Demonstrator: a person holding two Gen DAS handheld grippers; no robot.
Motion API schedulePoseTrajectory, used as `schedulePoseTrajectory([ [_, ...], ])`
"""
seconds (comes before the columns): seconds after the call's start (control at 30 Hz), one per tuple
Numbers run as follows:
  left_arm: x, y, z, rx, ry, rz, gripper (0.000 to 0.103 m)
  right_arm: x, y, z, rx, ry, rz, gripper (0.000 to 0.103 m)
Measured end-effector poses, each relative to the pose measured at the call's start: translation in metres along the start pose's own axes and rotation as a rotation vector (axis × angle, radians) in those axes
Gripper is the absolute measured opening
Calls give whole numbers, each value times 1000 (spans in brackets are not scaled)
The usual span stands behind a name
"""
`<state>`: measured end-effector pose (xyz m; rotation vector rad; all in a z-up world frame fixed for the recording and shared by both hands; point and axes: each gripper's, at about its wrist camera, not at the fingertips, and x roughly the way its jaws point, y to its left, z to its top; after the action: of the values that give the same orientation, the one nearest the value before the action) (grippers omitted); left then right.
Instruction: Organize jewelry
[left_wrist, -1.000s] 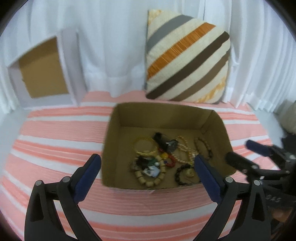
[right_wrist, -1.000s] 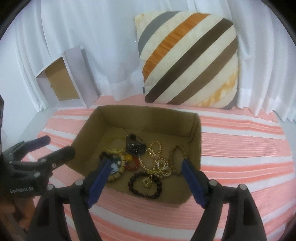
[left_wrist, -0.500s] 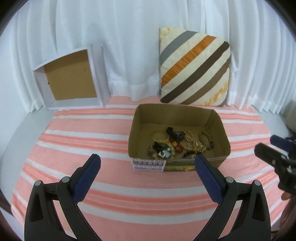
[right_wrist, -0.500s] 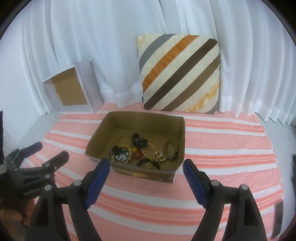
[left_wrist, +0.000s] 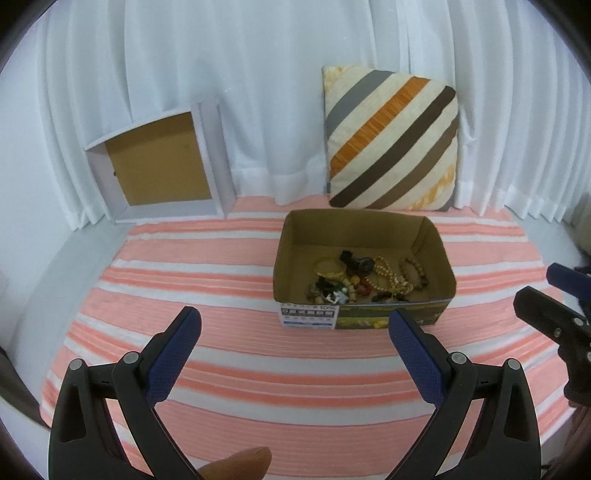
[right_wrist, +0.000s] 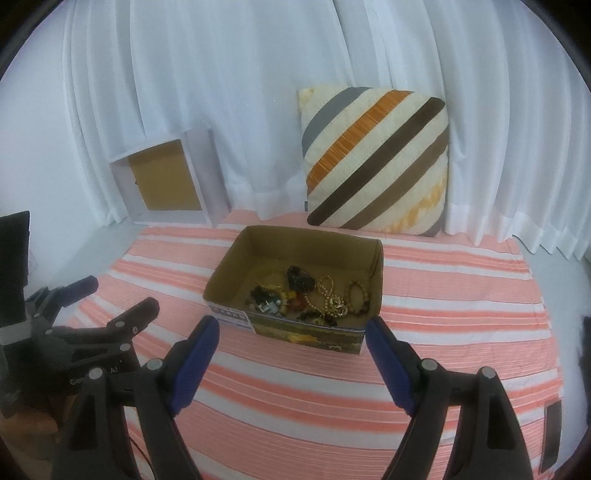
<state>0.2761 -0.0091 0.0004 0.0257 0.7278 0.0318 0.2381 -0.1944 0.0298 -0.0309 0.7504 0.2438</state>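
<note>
Both grippers (left_wrist: 293, 334) (right_wrist: 291, 341) gape wide, empty; cardboard box (left_wrist: 364, 316) label reads "10%".

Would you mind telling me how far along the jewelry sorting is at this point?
Nothing looks sorted: the bracelets and necklaces lie jumbled in the cardboard box, and none rests on the striped cloth outside it. Nothing is in hand either; the left gripper and right gripper are both open and empty, short of the box. All the picking out and arranging is left.
</note>
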Motion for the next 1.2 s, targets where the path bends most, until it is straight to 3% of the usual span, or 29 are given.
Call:
schedulePoseTrajectory([
  [1.2, -11, 6, 3, -25, 1, -29, 102, -10, 5, 0, -14, -14, -4, 83],
])
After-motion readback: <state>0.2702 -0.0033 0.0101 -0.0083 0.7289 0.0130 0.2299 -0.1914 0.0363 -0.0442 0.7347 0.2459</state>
